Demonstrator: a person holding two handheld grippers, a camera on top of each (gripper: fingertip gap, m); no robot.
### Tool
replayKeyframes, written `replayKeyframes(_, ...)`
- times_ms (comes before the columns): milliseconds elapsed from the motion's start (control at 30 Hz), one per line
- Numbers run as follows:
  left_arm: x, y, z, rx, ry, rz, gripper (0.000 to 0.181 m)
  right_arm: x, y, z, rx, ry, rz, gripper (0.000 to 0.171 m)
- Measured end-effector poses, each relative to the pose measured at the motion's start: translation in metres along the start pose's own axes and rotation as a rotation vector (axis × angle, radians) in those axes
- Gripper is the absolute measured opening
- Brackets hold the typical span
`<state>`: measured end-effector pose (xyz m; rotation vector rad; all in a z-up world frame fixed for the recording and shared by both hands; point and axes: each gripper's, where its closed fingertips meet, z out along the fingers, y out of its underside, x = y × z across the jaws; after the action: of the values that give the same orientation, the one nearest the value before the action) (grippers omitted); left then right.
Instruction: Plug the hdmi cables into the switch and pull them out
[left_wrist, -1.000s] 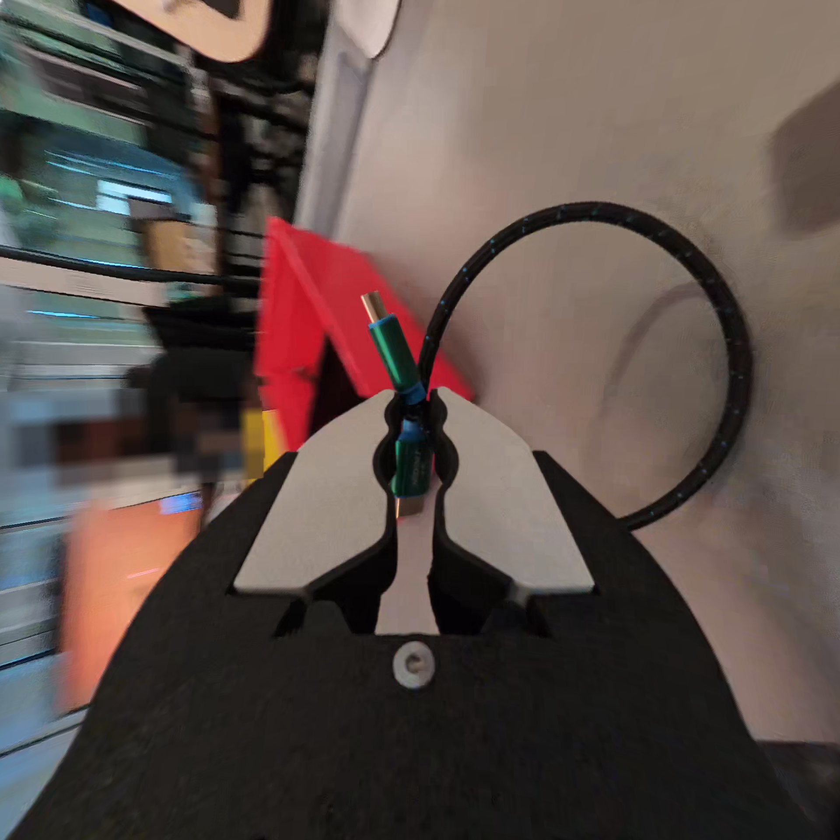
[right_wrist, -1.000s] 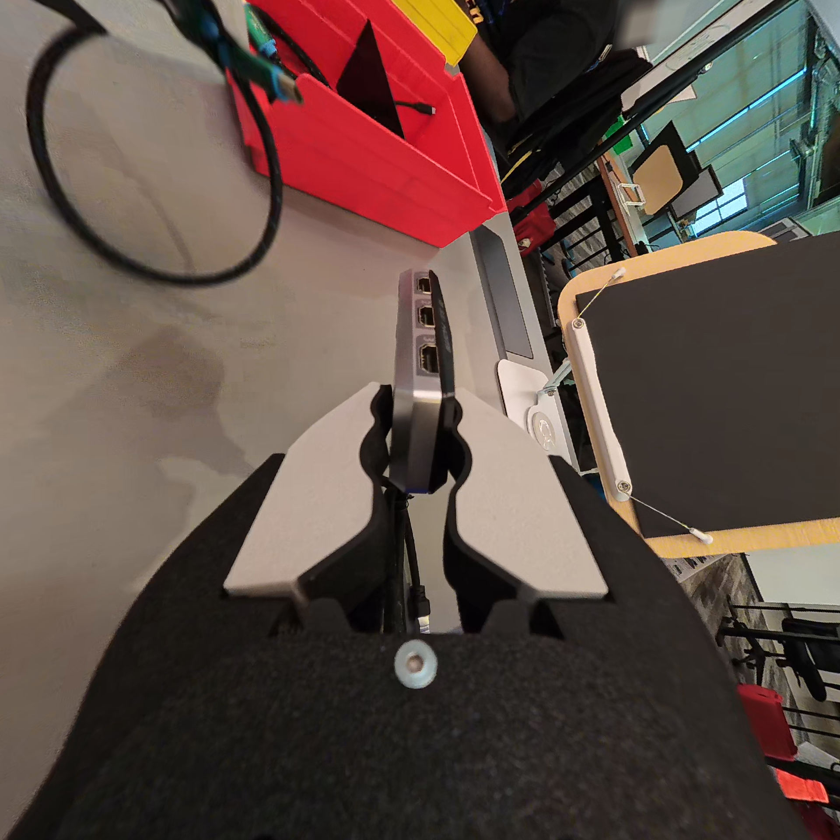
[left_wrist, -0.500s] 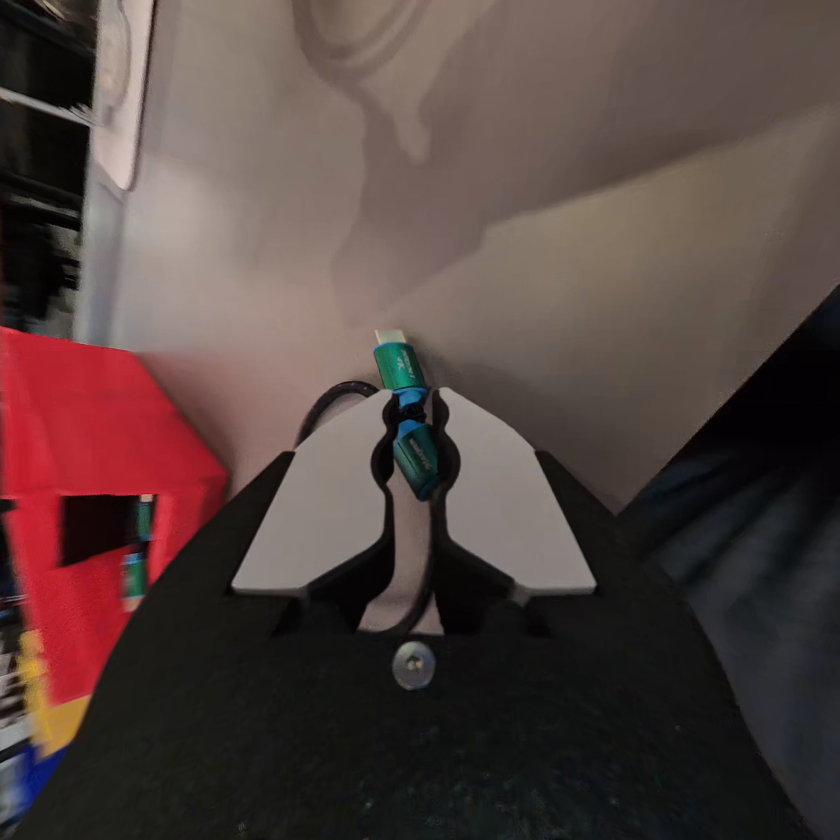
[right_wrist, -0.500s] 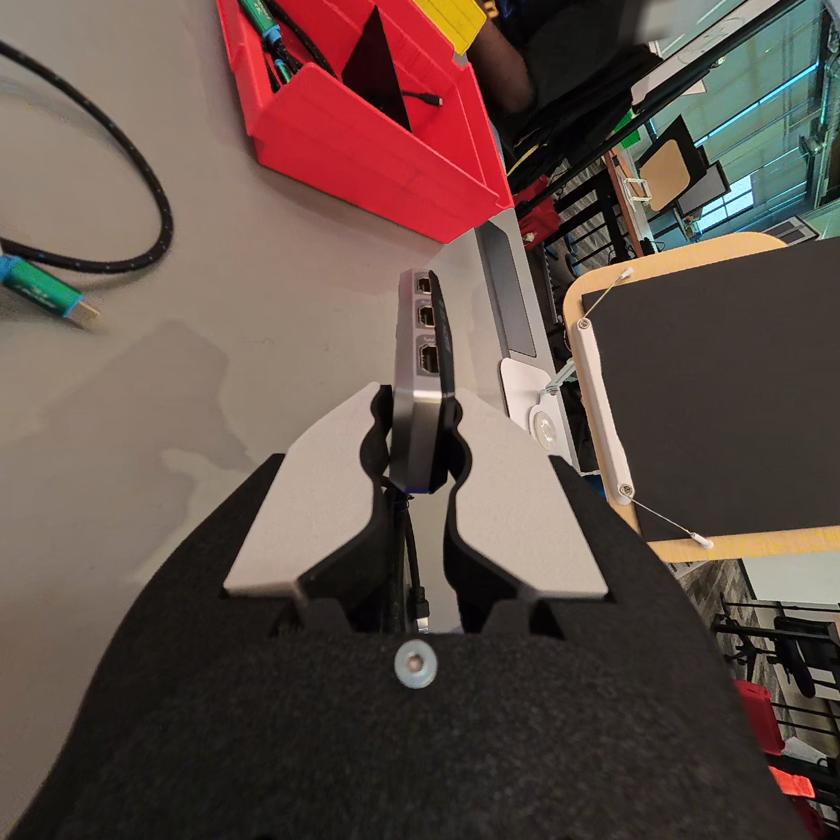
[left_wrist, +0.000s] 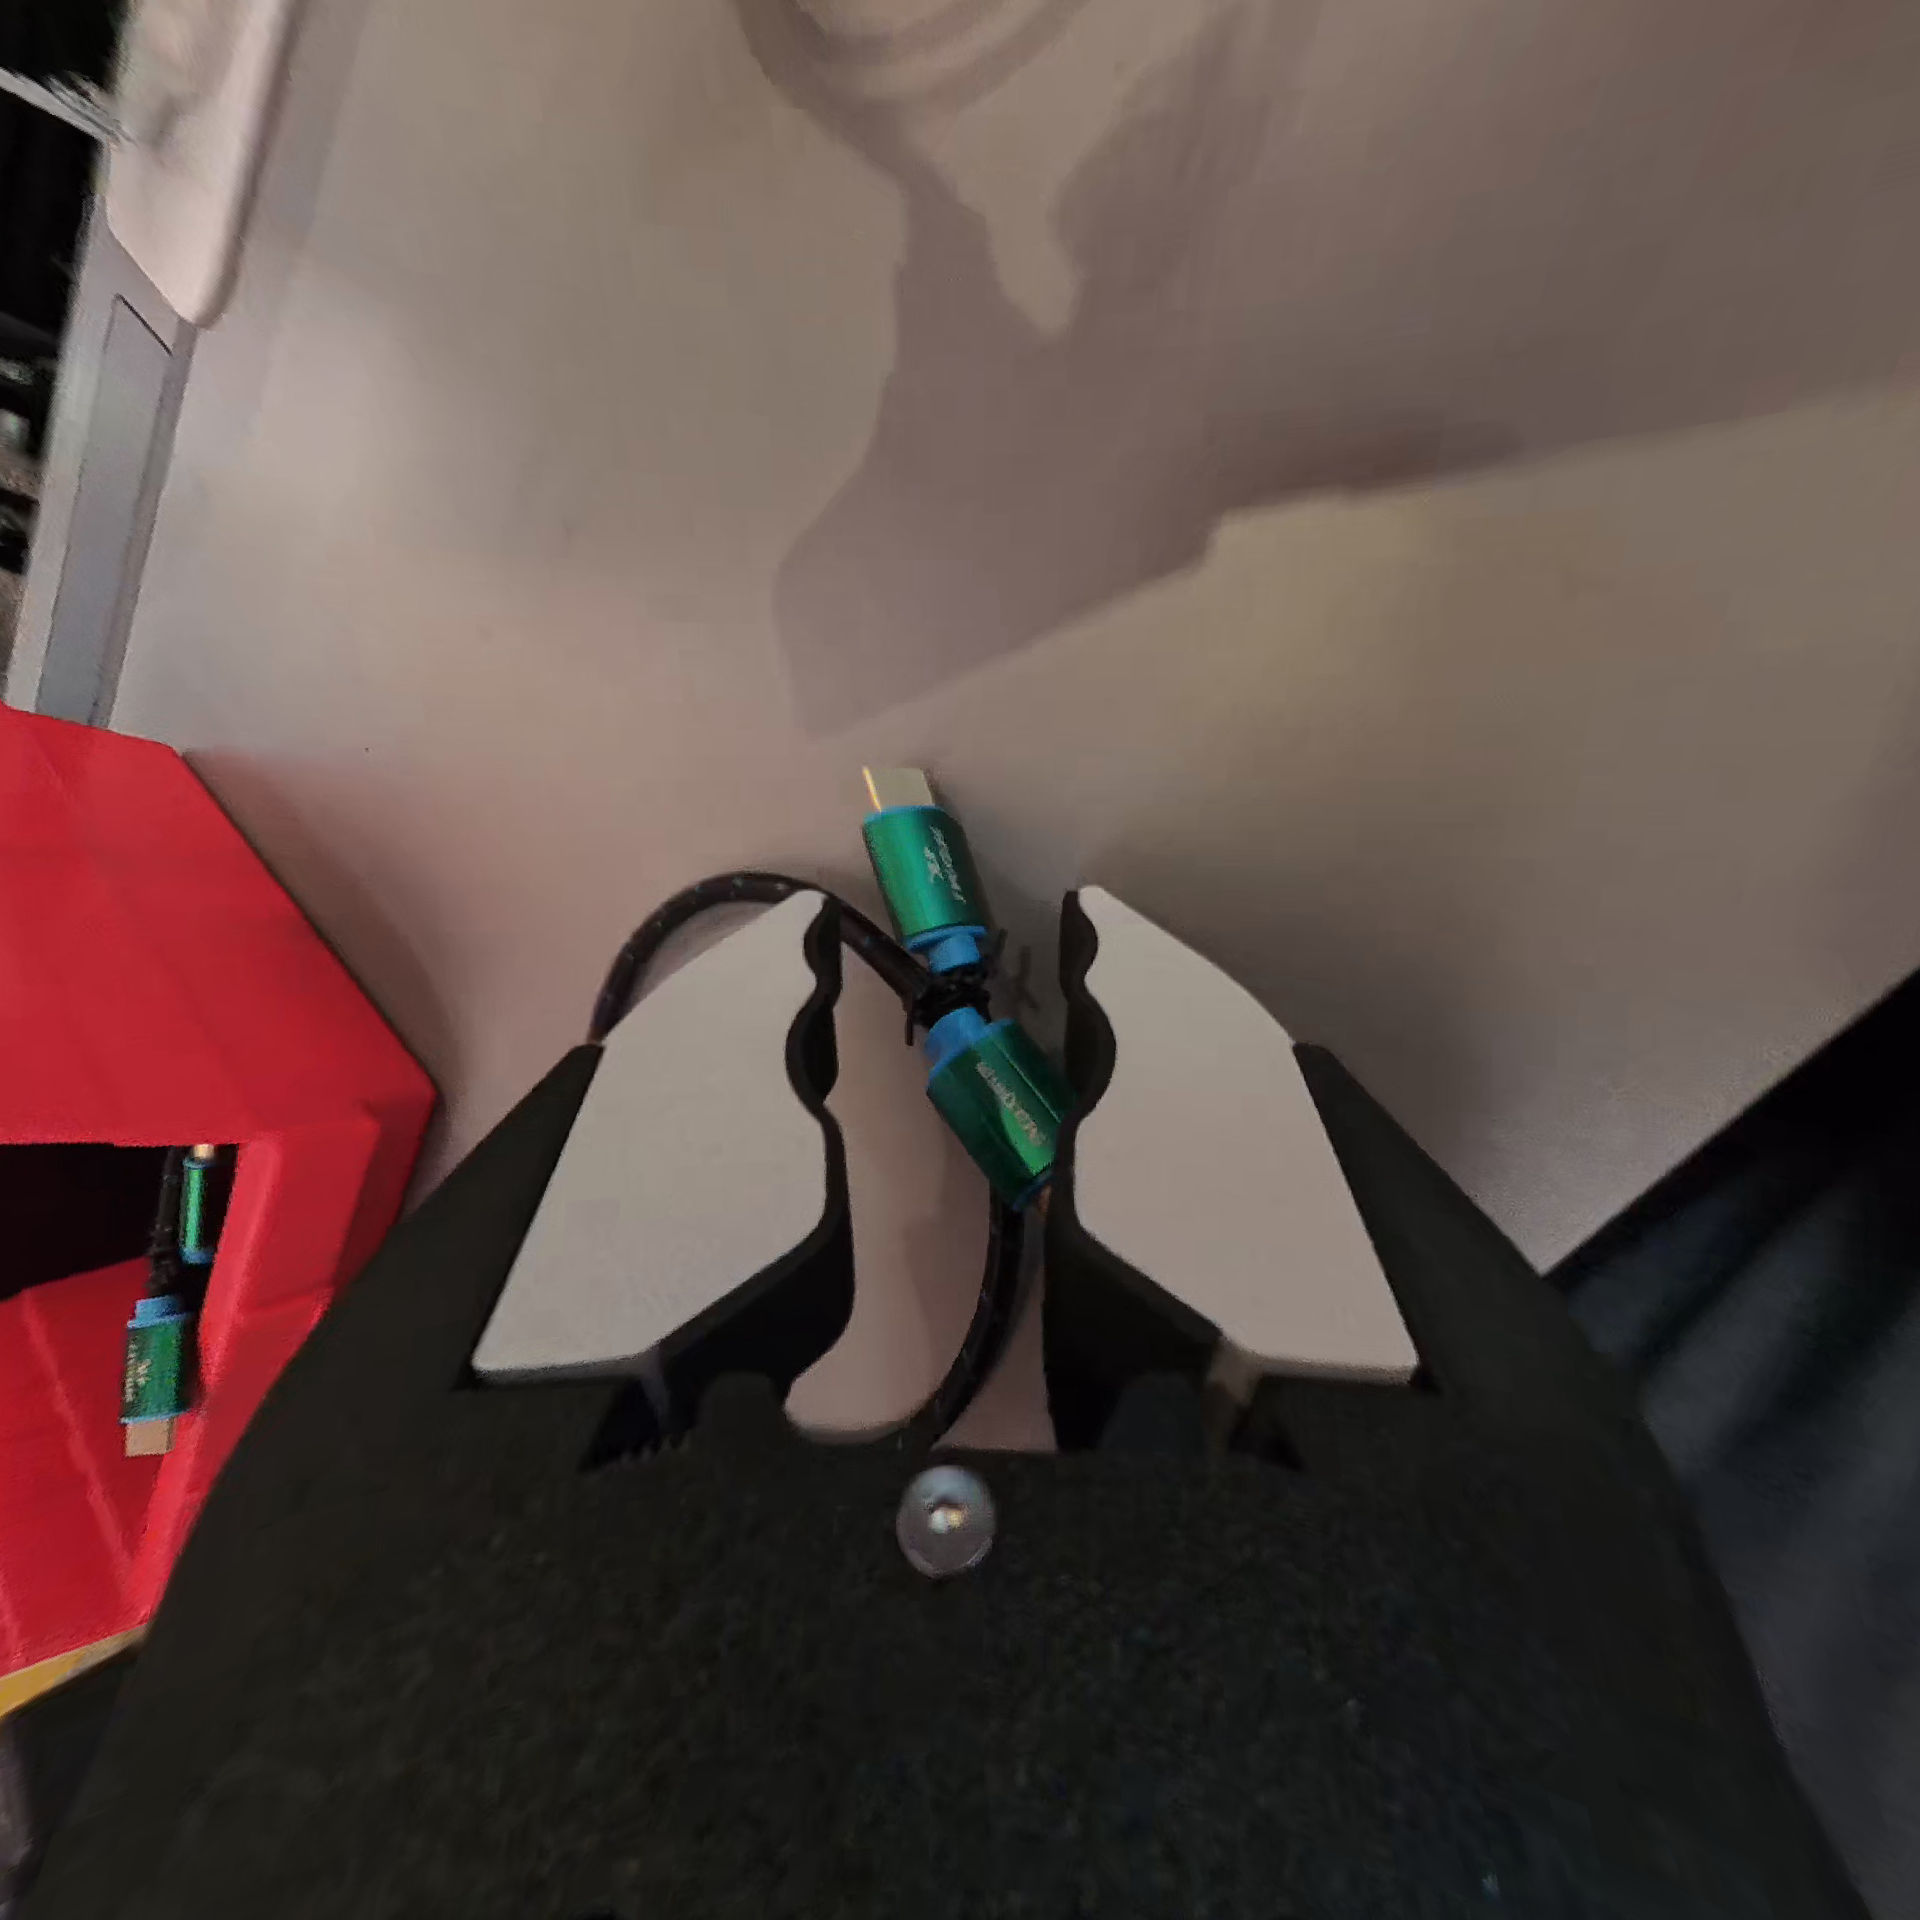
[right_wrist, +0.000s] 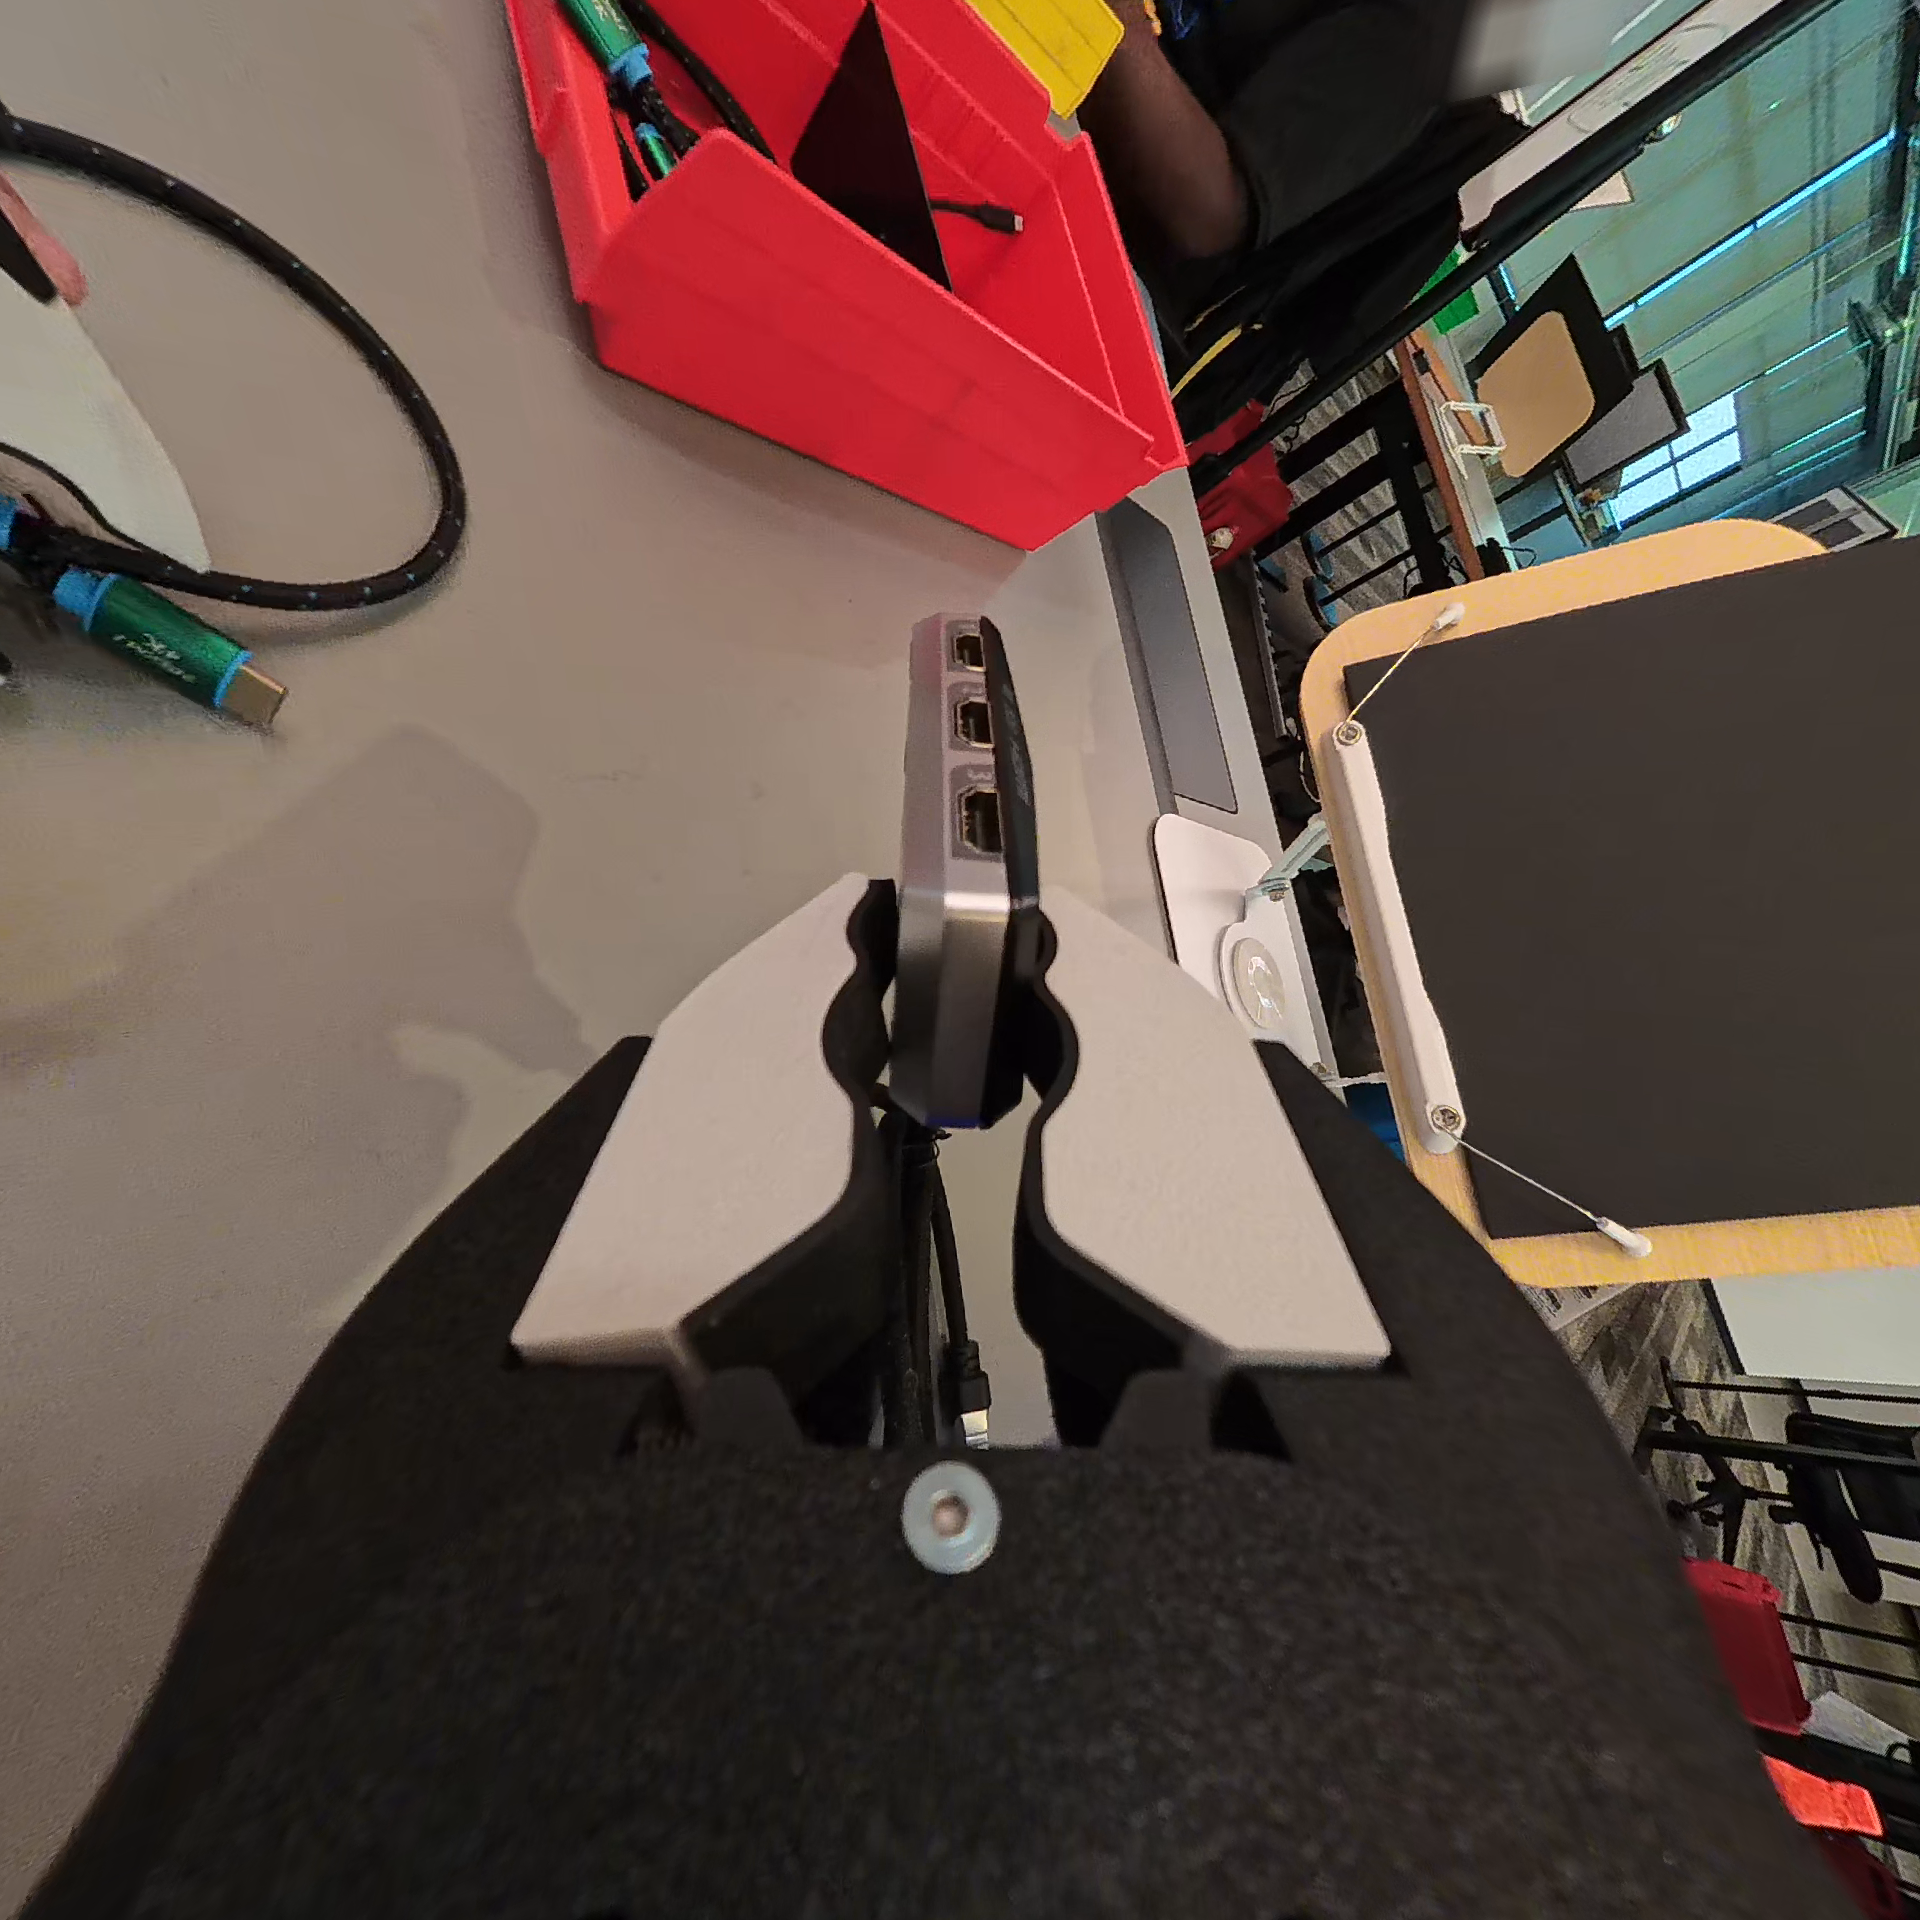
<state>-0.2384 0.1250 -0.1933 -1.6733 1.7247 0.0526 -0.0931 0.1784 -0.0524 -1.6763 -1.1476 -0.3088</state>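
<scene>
My left gripper is open just above the grey table. A black braided hdmi cable with two green plugs lies on the table between its fingers; one plug points forward past the tips, the other rests against the right finger. In the right wrist view the same cable and a green plug lie at the far left. My right gripper is shut on the grey hdmi switch, held on edge with three empty ports showing.
A red bin with more green-plugged cables stands at the back of the table; it also shows in the left wrist view. A silver laptop lies by the table edge. A wood-rimmed black board is on the right.
My left gripper swung away from the red bin down to the table and opened, letting go of the cable. My right gripper has held the switch still.
</scene>
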Motion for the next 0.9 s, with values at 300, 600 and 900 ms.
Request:
replayKeyframes(300, -0.013, 0.01, 0.01, 0.002, -0.002, -0.067, 0.017, -0.003, 0.001, 0.002, -0.004, -0.008, -0.003, 0.022)
replayKeyframes(600, -0.028, -0.006, -0.011, 0.168, 0.1, -0.296, 0.01, -0.001, 0.001, 0.002, -0.003, -0.005, 0.001, 0.022)
replayKeyframes(900, -0.077, -0.085, -0.083, 0.567, 0.655, -0.766, 0.01, 0.002, -0.008, 0.001, 0.025, 0.062, -0.05, 0.022)
